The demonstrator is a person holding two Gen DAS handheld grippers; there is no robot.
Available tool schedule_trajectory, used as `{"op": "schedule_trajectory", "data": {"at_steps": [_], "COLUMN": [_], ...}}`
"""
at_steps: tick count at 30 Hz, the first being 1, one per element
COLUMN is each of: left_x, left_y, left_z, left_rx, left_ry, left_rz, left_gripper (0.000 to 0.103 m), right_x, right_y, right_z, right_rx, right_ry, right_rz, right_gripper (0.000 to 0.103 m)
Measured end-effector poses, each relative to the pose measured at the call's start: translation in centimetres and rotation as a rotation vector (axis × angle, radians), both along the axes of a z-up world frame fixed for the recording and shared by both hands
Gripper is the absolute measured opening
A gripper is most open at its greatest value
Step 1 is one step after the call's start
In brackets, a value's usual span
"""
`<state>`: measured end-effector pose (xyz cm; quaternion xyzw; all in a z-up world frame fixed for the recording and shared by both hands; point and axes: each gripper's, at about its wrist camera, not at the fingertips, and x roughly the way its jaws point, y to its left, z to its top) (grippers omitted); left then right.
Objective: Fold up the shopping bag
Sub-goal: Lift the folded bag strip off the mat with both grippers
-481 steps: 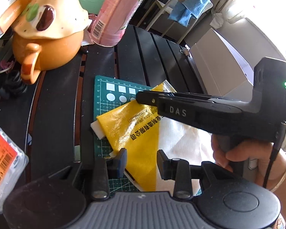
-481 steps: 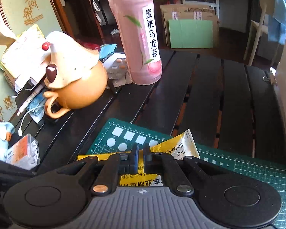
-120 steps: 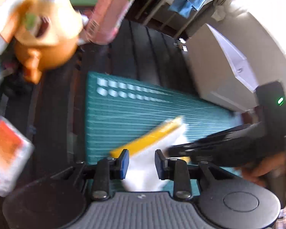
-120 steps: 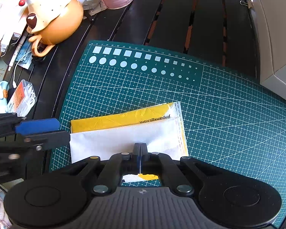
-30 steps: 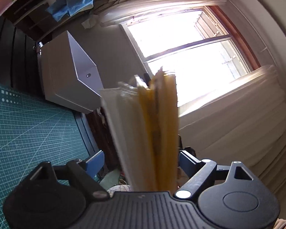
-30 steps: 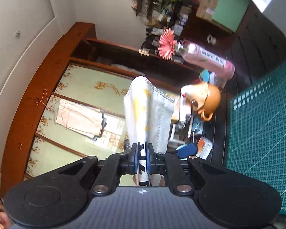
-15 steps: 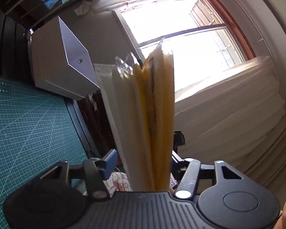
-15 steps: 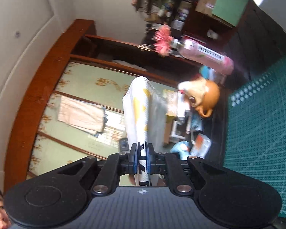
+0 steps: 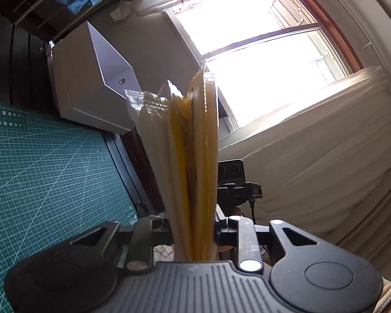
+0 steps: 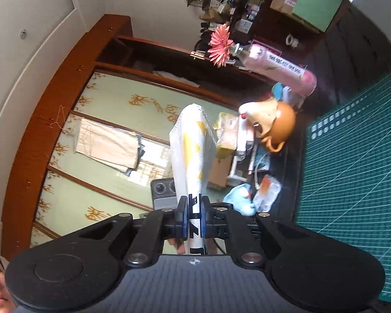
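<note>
The folded shopping bag [image 9: 193, 156], a thick bundle of yellow and white layers, stands edge-on between the fingers of my left gripper [image 9: 193, 230]. Its jaws are closing and both pads touch the bundle's sides. In the right wrist view the other end of the shopping bag [image 10: 193, 156] shows white with yellow patches, and my right gripper [image 10: 193, 216] is shut on it, blue pads pinching it thin. The bag is held in the air off the green cutting mat [image 9: 39, 169].
A white box [image 9: 91, 91] stands by the mat's far edge, under a bright window [image 9: 260, 52]. A pink bottle [image 10: 279, 70], an orange teapot [image 10: 276, 122] and small clutter sit beyond the cutting mat [image 10: 352, 169]. A phone [image 10: 164, 193] stands behind the bag.
The left gripper's fingers have drawn in from wide apart until they touch the bag bundle. The right gripper has kept its pinch and barely moved.
</note>
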<state>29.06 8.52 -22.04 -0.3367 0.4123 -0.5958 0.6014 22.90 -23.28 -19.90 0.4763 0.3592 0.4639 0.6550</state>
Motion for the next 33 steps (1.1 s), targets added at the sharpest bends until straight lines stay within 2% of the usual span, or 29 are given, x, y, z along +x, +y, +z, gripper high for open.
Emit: {"op": "schedule_trajectory", "data": {"at_steps": [2, 3, 5, 6, 8, 10, 12, 16, 17, 18, 19, 20, 22, 25, 33], "left_x": [-0.1, -0.2, -0.4, -0.4, -0.7, -1.0, -1.2, -0.9, -0.9, -0.8, -0.8, -0.6, -0.4, -0.3, -0.5], "left_y": [-0.2, -0.2, -0.3, -0.4, -0.7, -1.2, -1.5, -2.2, -2.2, -2.2, -2.1, -1.9, -1.8, -1.8, -2.5], "left_z": [0.1, 0.2, 0.3, 0.3, 0.6, 0.8, 0.6, -0.2, -0.3, -0.3, -0.4, -0.4, -0.4, -0.5, -0.5], "left_rx": [-0.003, 0.000, 0.003, -0.002, -0.020, -0.020, -0.016, 0.001, -0.003, -0.007, -0.012, -0.022, -0.036, -0.049, -0.045], "left_ry": [-0.011, -0.024, -0.038, -0.038, -0.051, -0.060, -0.051, -0.027, -0.023, -0.018, -0.014, -0.010, -0.004, 0.009, 0.021], "left_rz": [0.007, 0.009, -0.004, -0.017, -0.057, -0.084, -0.095, -0.110, -0.109, -0.107, -0.101, -0.092, -0.075, -0.070, -0.085], "left_gripper": [0.016, 0.016, 0.015, 0.015, 0.015, 0.015, 0.015, 0.016, 0.016, 0.016, 0.018, 0.018, 0.021, 0.022, 0.019], "right_x": [-0.3, -0.5, -0.9, -1.1, -1.2, -0.8, -0.4, 0.3, 0.5, 0.6, 0.6, 0.7, 0.7, 0.6, 1.5], "right_y": [-0.4, -0.5, -0.8, -1.0, -1.8, -2.5, -2.7, -1.1, -0.4, 0.2, 0.4, 0.5, 0.2, 0.3, 0.9], "right_z": [0.0, -0.1, 0.0, 0.0, 0.1, 0.1, 0.4, 2.3, 2.7, 2.7, 2.6, 2.5, 2.0, 1.8, 0.7], "right_rx": [0.005, 0.004, -0.016, -0.020, -0.005, 0.027, 0.036, -0.066, -0.103, -0.122, -0.118, -0.111, -0.037, -0.005, 0.070], "right_ry": [-0.012, -0.023, -0.058, -0.069, -0.083, -0.088, -0.099, -0.194, -0.219, -0.228, -0.229, -0.229, -0.229, -0.244, -0.205], "right_rz": [-0.013, -0.023, -0.053, -0.066, -0.101, -0.117, -0.108, -0.039, -0.017, -0.002, -0.006, -0.010, -0.031, -0.047, 0.038], "right_gripper": [0.009, 0.010, 0.021, 0.023, 0.044, 0.047, 0.047, 0.045, 0.029, 0.026, 0.024, 0.017, 0.015, 0.014, 0.014]}}
